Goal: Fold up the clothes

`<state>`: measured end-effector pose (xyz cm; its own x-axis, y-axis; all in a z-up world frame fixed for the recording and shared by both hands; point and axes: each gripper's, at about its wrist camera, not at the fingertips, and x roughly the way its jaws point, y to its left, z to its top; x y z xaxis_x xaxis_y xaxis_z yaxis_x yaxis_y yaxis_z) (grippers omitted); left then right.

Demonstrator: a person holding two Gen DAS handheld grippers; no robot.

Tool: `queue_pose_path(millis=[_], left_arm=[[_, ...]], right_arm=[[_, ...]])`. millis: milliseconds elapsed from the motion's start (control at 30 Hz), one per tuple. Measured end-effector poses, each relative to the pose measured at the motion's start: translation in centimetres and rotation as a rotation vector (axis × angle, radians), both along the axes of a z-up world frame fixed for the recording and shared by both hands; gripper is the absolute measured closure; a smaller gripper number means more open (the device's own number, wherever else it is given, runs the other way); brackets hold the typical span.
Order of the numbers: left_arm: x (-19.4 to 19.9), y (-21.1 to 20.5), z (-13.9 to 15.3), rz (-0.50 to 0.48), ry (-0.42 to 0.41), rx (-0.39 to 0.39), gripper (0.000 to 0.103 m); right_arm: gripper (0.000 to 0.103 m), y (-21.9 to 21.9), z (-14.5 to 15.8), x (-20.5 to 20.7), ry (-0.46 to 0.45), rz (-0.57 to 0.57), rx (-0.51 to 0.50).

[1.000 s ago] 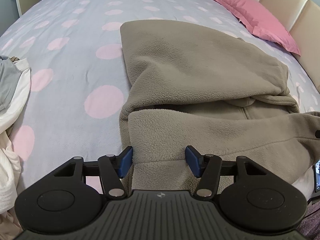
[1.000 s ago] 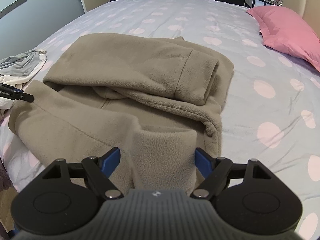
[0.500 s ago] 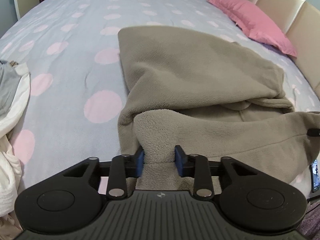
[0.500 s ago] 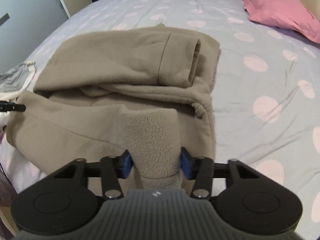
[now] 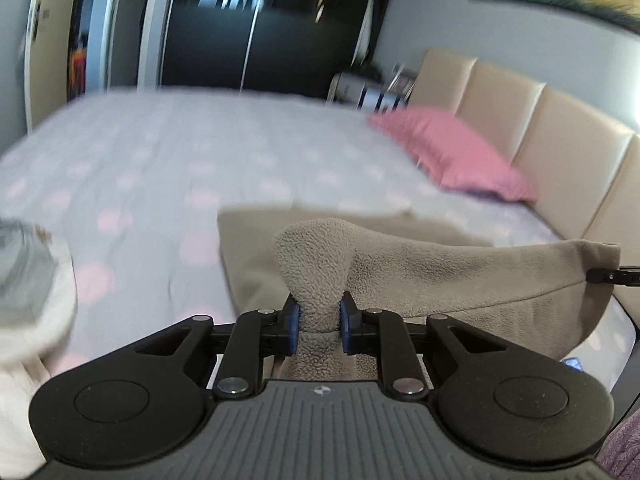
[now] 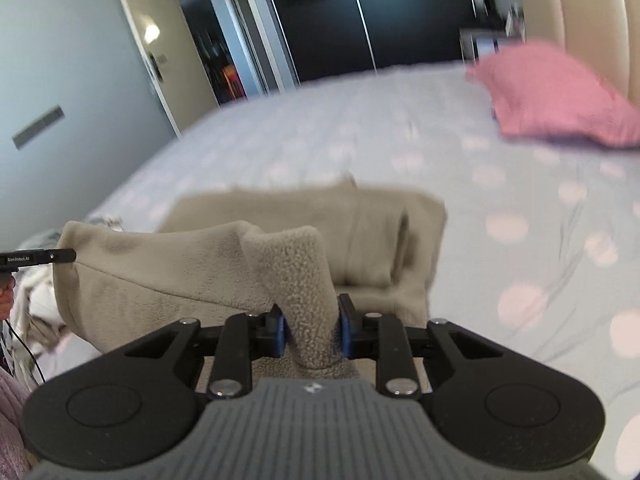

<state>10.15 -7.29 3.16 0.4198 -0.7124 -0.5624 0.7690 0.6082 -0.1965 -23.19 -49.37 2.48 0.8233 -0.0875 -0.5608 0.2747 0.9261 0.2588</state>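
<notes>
The left gripper (image 5: 319,322) has its blue pads pinched tight on a bunched edge of the taupe fleece garment (image 5: 460,276), with only the thickness of the cloth between them. The right gripper (image 6: 311,328) is clamped the same way on another bunch of the same fleece (image 6: 288,268). Between the two grips the edge is raised off the bed and runs as a taut band: to the right of the left gripper, to the left of the right one. Ahead of both grippers the rest of the garment lies on the bed, a cuffed sleeve visible just beyond the right gripper.

The surface is a wide bed with a pale grey cover (image 5: 168,152) dotted with pink circles, smooth apart from faint creases to the right of the right gripper. A pink pillow (image 5: 448,156) sits far ahead and right of the left gripper, against a padded cream headboard (image 5: 560,136). A heap of white and grey clothes (image 5: 28,280) lies to its left. Beyond the bed stand dark glossy wardrobe doors (image 6: 380,12) and a pale grey wall (image 6: 60,80). The background is motion-blurred.
</notes>
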Motion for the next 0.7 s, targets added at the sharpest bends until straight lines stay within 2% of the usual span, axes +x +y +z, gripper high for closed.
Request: queue_pose_path(millis=[67, 200, 367, 567, 700], left_arm=[[-0.8, 0.2, 1.7, -0.01, -0.057, -0.026, 0.087], [-1.7, -0.6, 4.4, -0.033, -0.165, -0.03, 0.087], [-1.1, -2.7, 6.5, -0.042, -0.231, 0.002, 0.087], [0.6, -5.7, 7.9, -0.043, -0.294, 0.049, 0.087], [3.1, -8.4, 8.2, -0.038, -0.344, 0.096, 0.087]], right_arm=[[0.076, 0.5, 1.4, -0.5, -0.042, -0.006, -0.037], [0.076, 1.1, 3.4, -0.7, -0.092, -0.032, -0.111], [0.076, 1.0, 5.3, 0.2, -0.124, -0.067, -0.16], [0.076, -0.2, 7.2, 3.0, -0.12, -0.084, -0.224], [0.076, -2.1, 8.2, 6.6, -0.096, -0.088, -0.273]])
